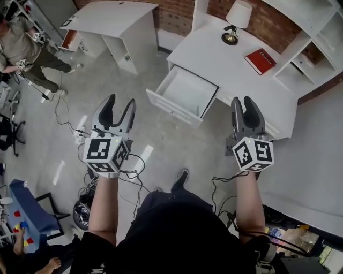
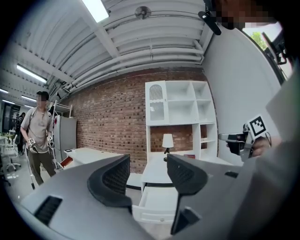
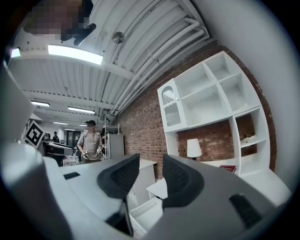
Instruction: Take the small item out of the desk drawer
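Grey floor (image 1: 161, 144) fills the middle of the head view. A white desk (image 1: 241, 75) sits upper right against a brick wall (image 1: 177, 16), with a white shelf unit (image 1: 316, 48) on its right end. A second white desk (image 1: 115, 21) is at the upper left. A person (image 1: 21, 48) stands at the far upper left edge, well apart from my rig.

The drawer (image 1: 185, 93) in the desk's front is pulled out toward the frame's centre. I see only its plain white inside. I can't make out the small item in any view, too small or hidden.

My left gripper (image 1: 121, 99) is at centre left, below and left of the drawer, not touching it. Its tongs are spread wide with nothing between them; in its own view the drawer shows through the gap. My right gripper (image 1: 242, 99) is at centre right, just right of the drawer, against the desk's near edge. Its tongs are spread too, with a narrower gap and nothing pinched.

A lamp (image 1: 236, 21) stands at the back of the desk, and a red book (image 1: 260, 60) lies to its lower right.
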`<state>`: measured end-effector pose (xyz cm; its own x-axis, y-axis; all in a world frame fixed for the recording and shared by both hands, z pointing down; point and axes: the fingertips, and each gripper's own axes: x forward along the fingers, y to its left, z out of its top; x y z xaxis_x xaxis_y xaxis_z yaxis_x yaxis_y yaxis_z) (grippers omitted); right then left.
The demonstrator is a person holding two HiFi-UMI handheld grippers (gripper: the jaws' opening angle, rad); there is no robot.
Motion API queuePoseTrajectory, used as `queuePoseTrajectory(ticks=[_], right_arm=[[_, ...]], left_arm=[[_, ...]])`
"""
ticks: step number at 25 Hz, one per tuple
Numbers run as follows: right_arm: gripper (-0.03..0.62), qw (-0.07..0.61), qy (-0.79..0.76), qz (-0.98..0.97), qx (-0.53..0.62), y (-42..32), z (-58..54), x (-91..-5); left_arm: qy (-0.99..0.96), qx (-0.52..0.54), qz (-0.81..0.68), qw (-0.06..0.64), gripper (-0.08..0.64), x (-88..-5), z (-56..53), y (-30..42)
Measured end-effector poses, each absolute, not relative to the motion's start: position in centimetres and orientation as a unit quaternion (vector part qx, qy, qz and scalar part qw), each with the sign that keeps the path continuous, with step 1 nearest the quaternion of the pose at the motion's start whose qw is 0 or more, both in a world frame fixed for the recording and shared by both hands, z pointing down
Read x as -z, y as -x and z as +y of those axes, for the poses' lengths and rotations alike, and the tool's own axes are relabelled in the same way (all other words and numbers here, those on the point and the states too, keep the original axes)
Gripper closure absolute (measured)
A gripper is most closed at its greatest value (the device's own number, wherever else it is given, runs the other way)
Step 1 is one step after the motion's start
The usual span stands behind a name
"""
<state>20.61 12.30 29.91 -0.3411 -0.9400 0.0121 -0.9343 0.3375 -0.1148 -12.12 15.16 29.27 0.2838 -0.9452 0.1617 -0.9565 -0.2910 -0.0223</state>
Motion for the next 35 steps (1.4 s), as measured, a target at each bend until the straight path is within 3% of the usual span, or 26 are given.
queuePoseTrajectory(ticks=[21,35], right_arm=[[0.443,0.0,0.56,0.826,0.064,-21.8,5.1,-32.8],[0.446,-0.043,0.589,0.803,0.081,-17.5,-6.2,-35.3]], left_arm=[[-0.811,-0.068,-0.579,0.057,0.33,-31.0,6.0,8.6],[-0.83,-0.06,-0.546,0.096,0.33,-34.8,-8.1,13.0]])
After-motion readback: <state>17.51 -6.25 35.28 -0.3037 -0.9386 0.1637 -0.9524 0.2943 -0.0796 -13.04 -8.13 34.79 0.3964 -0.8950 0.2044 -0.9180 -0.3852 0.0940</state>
